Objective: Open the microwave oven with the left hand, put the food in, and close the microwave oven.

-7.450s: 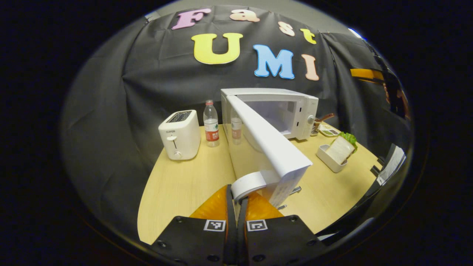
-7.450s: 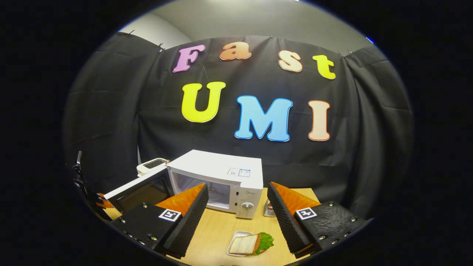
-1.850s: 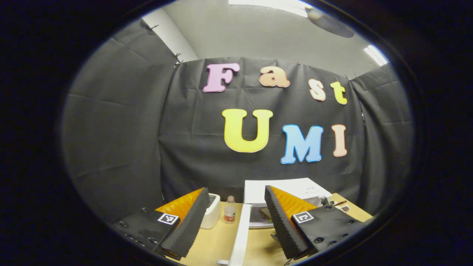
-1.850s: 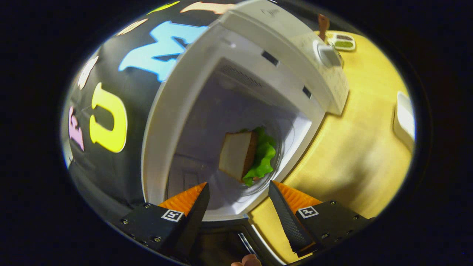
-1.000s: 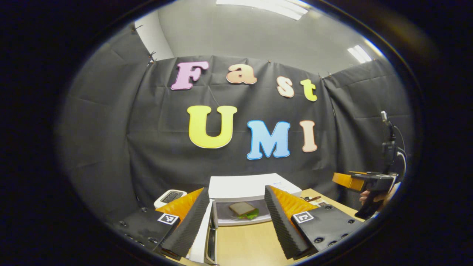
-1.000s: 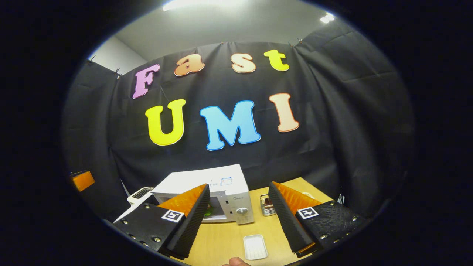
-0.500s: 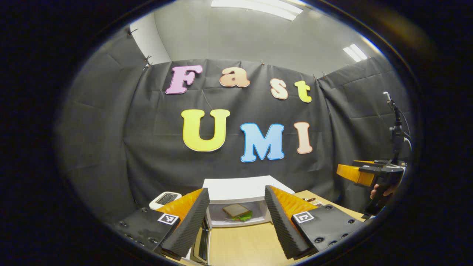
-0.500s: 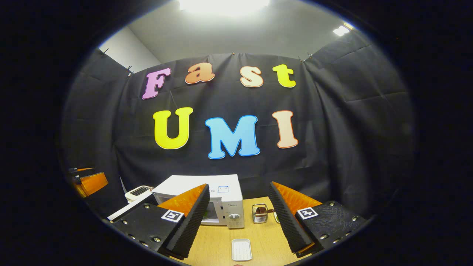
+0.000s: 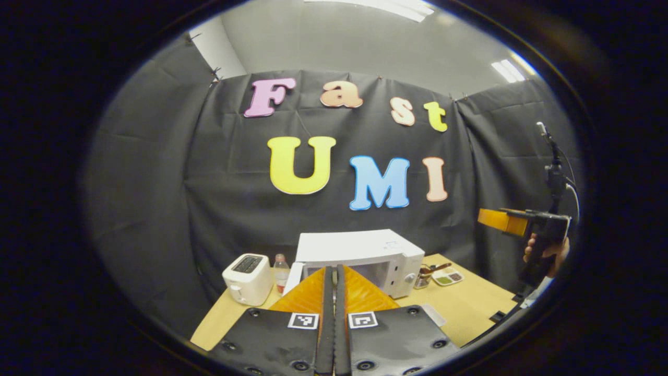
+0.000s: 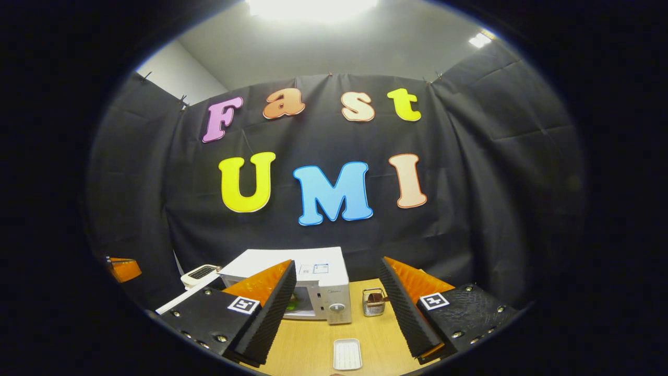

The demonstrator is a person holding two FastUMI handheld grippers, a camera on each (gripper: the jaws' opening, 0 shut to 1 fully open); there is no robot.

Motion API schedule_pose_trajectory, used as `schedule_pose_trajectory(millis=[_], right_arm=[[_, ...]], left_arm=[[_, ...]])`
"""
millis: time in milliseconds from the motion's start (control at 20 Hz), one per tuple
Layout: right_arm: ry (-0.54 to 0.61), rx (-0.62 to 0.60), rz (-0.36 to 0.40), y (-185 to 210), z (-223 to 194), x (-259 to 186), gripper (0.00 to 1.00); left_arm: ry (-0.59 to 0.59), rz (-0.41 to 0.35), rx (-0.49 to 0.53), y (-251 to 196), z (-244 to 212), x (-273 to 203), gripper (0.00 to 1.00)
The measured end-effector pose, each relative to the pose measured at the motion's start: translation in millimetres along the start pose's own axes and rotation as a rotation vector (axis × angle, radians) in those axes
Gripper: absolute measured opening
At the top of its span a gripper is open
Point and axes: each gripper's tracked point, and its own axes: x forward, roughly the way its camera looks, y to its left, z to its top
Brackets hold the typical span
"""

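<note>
Two grippers hang above a wooden table (image 10: 313, 347), neither holding anything. In the left gripper view the left gripper (image 9: 334, 292) has its fingers pressed flat together with nothing between them, and the white microwave oven (image 9: 365, 256) sits just behind them toward the back edge of the table. In the right gripper view the right gripper (image 10: 336, 308) has its fingers spread wide apart, and the microwave door (image 10: 185, 295) stands swung open to the left; a bit of green food (image 10: 294, 302) shows inside the cavity, mostly hidden behind one finger. An empty white tray (image 10: 347, 354) lies near the front edge, in front of the oven. A small wire basket (image 10: 373, 303) with something dark in it stands just right of the oven. Left of the oven, a toaster (image 9: 248, 271) and a water bottle (image 9: 281, 267) stand side by side, and small sauce dishes (image 9: 446, 275) lie to its right. Farther off at the right, a hand (image 9: 545, 250) holds the right gripper up.
</note>
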Motion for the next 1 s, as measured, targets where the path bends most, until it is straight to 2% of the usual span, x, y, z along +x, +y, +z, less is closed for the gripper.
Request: schedule_pose_trajectory(millis=[300, 450, 600, 850, 1000], right_arm=[[0.023, 0.004, -0.002, 3.3, -8.1, 0.9, 0.96], [0.028, -0.009, -0.008, 4.4, -9.9, 1.1, 0.96], [0.031, -0.017, -0.007, 9.0, -9.7, 0.5, 0.95], [0.038, -0.025, -0.01, 13.9, -13.0, -2.8, 0.95], [0.045, -0.031, -0.014, 15.2, -16.9, -4.5, 0.95]], left_arm=[[0.125, 0.17, -0.08, 97.5, -73.0, -33.2, 0.07], [0.163, 0.21, -0.132, 121.8, -102.5, -44.2, 0.07], [0.198, 0.195, -0.128, 120.6, -128.1, -44.1, 0.07], [0.257, 0.119, -0.075, 97.7, -157.6, -37.8, 0.07], [0.285, 0.086, -0.09, 91.1, -171.5, -36.7, 0.07]])
